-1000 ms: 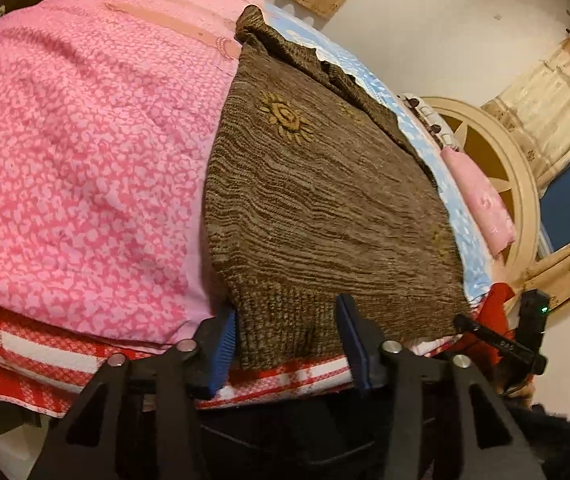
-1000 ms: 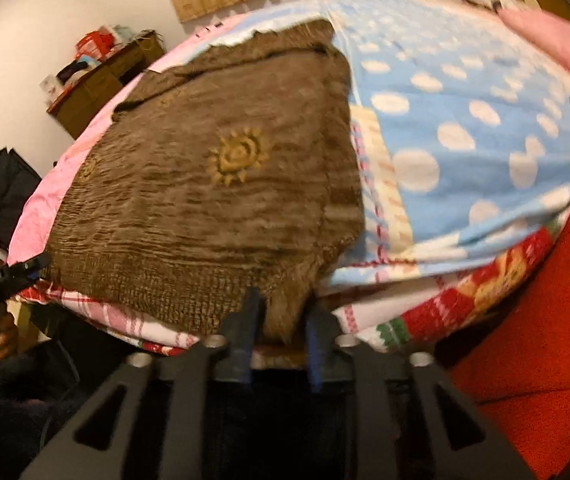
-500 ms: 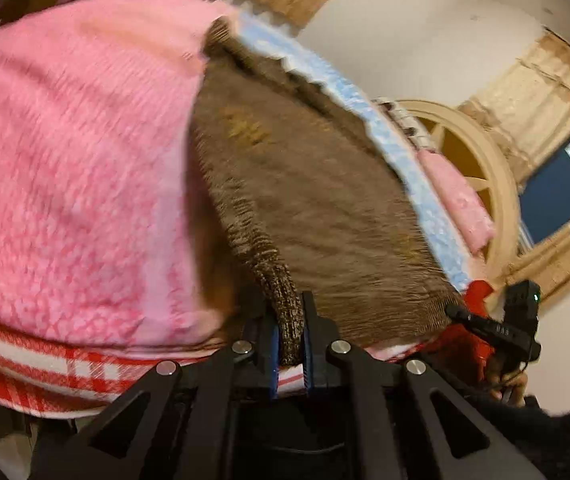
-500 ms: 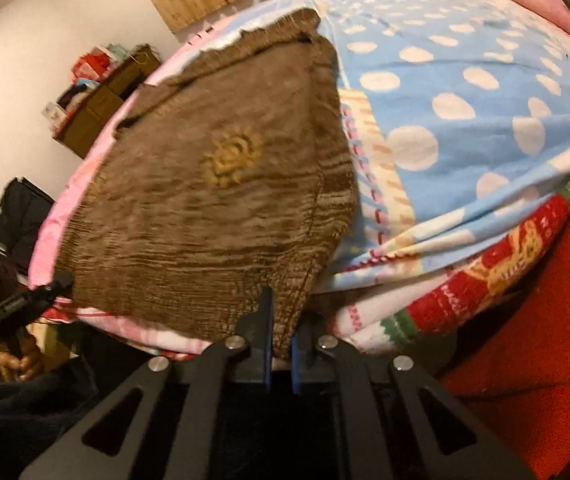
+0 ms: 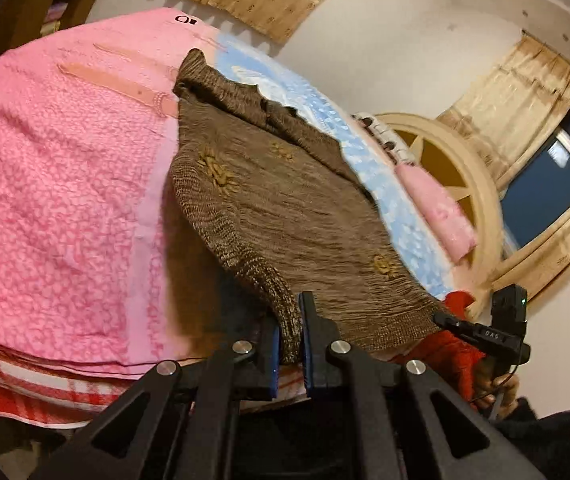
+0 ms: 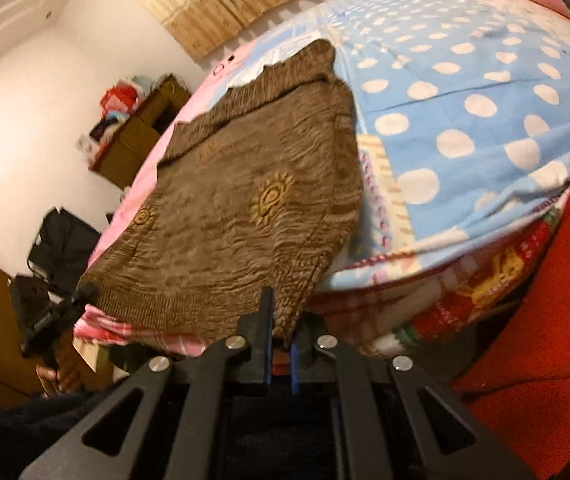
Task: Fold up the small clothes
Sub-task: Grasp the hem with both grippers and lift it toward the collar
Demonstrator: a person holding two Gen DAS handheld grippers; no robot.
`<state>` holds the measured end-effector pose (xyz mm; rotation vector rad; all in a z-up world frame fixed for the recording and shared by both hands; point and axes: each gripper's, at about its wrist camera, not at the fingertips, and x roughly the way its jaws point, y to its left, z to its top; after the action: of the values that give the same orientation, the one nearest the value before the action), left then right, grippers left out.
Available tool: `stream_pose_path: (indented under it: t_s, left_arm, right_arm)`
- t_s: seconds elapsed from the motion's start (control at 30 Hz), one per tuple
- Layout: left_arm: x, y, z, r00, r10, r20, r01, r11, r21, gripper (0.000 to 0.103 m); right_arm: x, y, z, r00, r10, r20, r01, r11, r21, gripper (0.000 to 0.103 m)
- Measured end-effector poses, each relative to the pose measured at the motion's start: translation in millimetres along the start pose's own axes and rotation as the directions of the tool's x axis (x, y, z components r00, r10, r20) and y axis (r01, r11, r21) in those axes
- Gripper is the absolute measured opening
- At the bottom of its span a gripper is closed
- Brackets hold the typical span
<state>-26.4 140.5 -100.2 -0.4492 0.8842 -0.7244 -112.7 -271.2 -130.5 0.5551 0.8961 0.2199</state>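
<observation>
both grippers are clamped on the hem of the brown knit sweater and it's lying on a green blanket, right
Not quite. Both the left gripper and right gripper do clamp the brown sweater's hem, but it lies on a pink blanket and a blue polka-dot one, as both wrist views show.

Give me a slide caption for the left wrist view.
Left gripper shut on the ribbed hem corner of a brown knitted sweater with sun motifs, spread over pink and blue bedding.
</observation>
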Motion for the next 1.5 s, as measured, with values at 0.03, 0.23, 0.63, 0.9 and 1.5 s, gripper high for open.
stream_pose_path:
  t_s: [0.03, 0.23, 0.63, 0.9, 1.5]
  left_arm:
    - [-3, -3, 1, 1.000, -0.003, 0.008, 0.002, 1.000, 0.014, 0.008]
    - [-3, -10, 9, 0.999, 0.031, 0.018, -0.032, 0.998, 0.054, 0.008]
    - [3, -13, 5, 0.999, 0.034, 0.007, -0.034, 0.998, 0.055, 0.008]
    - [12, -1, 0, 0.999, 0.039, -0.030, -0.038, 0.999, 0.022, 0.008]
    - [-5, -28, 89, 0.982, -0.068, 0.176, 0.066, 0.998, 0.018, 0.008]
  right_arm:
    - [-2, 2, 2, 1.000, -0.010, -0.002, 0.010, 1.000, -0.011, 0.009]
    - [-30, 33, 14, 0.988, -0.149, 0.035, 0.153, 0.970, -0.188, 0.015]
    - [-10, -14, 48, 0.994, -0.089, 0.064, 0.089, 0.996, 0.000, 0.046]
    - [54, -15, 9, 0.983, -0.103, -0.149, 0.104, 0.995, -0.005, 0.047]
    - [-6, -11, 83, 0.948, 0.287, 0.137, -0.308, 0.935, 0.175, 0.013]
